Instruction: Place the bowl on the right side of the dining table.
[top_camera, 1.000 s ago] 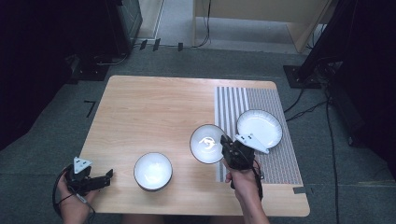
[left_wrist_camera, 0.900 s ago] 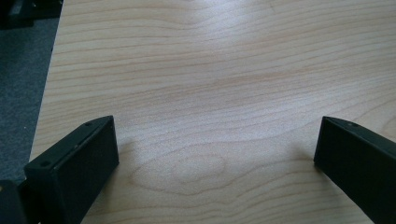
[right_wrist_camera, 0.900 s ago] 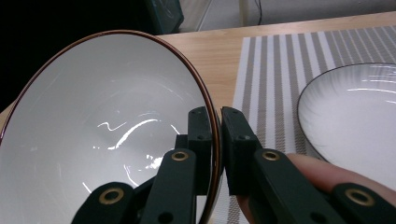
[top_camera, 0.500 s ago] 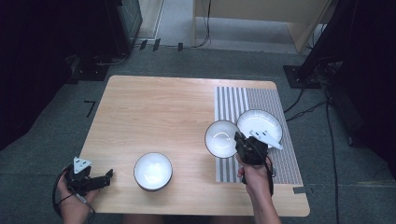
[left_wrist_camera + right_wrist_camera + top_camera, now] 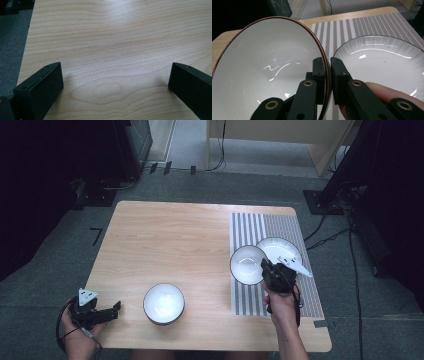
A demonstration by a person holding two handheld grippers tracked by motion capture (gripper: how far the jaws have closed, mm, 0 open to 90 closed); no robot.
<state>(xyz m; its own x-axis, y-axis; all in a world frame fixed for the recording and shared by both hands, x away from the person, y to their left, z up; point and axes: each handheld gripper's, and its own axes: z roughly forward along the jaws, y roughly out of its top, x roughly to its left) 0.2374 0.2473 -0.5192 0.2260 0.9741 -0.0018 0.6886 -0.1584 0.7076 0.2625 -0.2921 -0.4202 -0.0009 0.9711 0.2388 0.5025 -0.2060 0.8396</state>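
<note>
Right tool [image 5: 326, 72] clenched on the rim of a white bowl [image 5: 247, 264], one jaw inside the wall and one outside, a thin-edge pinch that carries the bowl tilted above the striped mat [image 5: 250, 227]; bowl hangs just beside a shallow white plate [image 5: 278, 249] lying on that mat, probably heading for a spot next to it or onto it; left tool [image 5: 92, 314] released, jaws wide apart over bare wood at the near-left corner of the bench [image 5: 165, 235], idle; a second bowl [image 5: 163, 303] sits upright on the bench near its front edge, likely next.
</note>
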